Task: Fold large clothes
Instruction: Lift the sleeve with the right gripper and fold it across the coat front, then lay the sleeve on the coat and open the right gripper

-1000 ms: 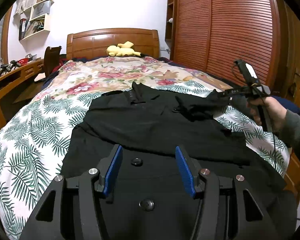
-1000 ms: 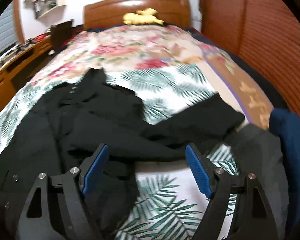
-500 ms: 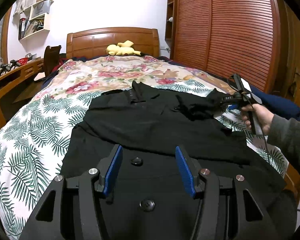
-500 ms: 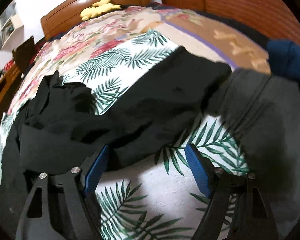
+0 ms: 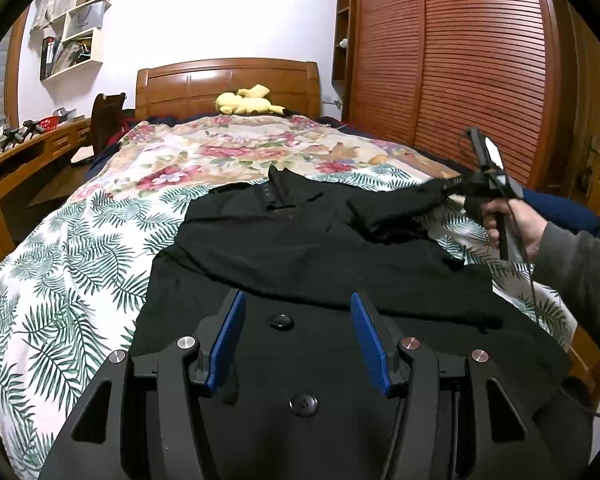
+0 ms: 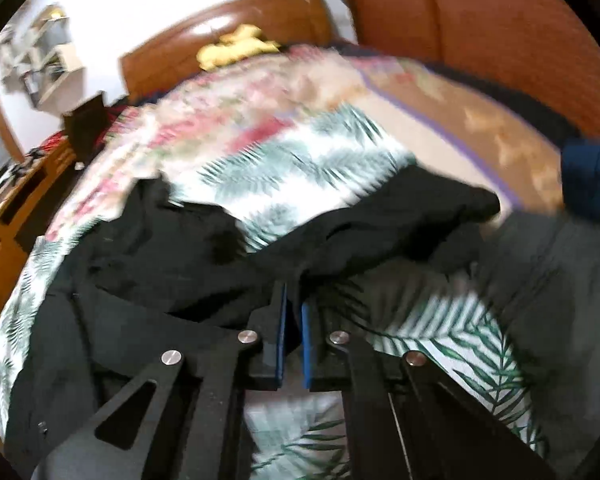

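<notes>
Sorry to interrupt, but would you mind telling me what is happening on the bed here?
A person is folding a large black garment spread on the leaf-print bedspread. The right gripper has shut on the edge of its sleeve near the bed's right side. The left gripper hangs open above the garment's near, buttoned part, with nothing pinched between its blue pads. No neat fold is made yet; the sleeve lies bunched.

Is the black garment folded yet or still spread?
Mostly spread: the black garment lies flat on the bed, only its sleeve pinched in the right gripper.
</notes>
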The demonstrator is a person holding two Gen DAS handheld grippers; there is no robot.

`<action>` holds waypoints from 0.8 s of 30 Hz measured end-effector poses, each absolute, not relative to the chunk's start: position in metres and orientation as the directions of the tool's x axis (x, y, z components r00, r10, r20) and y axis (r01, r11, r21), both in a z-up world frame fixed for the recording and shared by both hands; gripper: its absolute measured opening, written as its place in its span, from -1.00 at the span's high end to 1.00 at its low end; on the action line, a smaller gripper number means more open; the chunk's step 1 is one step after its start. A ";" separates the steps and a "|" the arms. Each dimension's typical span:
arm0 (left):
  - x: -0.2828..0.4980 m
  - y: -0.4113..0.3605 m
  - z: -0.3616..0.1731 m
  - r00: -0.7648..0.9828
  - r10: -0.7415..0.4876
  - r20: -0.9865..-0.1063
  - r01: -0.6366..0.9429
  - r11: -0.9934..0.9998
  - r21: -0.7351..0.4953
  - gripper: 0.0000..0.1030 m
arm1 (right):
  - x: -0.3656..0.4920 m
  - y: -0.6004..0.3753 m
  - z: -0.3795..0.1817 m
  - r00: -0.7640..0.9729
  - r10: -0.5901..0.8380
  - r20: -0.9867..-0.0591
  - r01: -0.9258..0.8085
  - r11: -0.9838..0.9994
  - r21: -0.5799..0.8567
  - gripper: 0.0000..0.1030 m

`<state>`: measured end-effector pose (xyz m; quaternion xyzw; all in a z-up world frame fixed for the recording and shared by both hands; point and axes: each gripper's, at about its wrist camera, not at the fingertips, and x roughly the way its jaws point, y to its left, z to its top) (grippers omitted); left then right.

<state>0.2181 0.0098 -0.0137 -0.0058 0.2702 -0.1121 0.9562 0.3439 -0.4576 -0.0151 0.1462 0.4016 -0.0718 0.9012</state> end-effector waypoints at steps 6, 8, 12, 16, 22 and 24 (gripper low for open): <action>0.209 0.018 -0.012 0.837 -0.214 -0.503 0.204 0.976 -0.076 -0.10 | 0.330 -0.379 0.049 0.748 0.092 -0.657 0.011 0.988 0.152 0.88; 0.205 0.021 -0.012 0.840 -0.213 -0.499 0.200 0.977 -0.079 -0.10 | 0.322 -0.349 0.061 0.752 0.142 -0.643 -0.063 0.988 0.144 0.88; 0.199 0.026 -0.011 0.846 -0.207 -0.492 0.194 0.978 -0.079 -0.10 | 0.299 -0.289 0.070 0.731 0.231 -0.642 -0.197 0.972 0.126 0.88; 0.194 0.032 -0.011 0.850 -0.201 -0.487 0.187 0.979 -0.079 -0.10 | 0.273 -0.243 0.061 0.679 0.287 -0.676 -0.272 0.953 0.132 0.87; 0.187 0.041 -0.009 0.858 -0.195 -0.475 0.175 0.981 -0.087 -0.10 | 0.257 -0.209 0.049 0.610 0.295 -0.735 -0.314 0.942 0.118 0.85; 0.186 0.043 -0.009 0.860 -0.196 -0.472 0.173 0.981 -0.091 -0.10 | 0.253 -0.204 0.052 0.601 0.289 -0.745 -0.314 0.943 0.113 0.63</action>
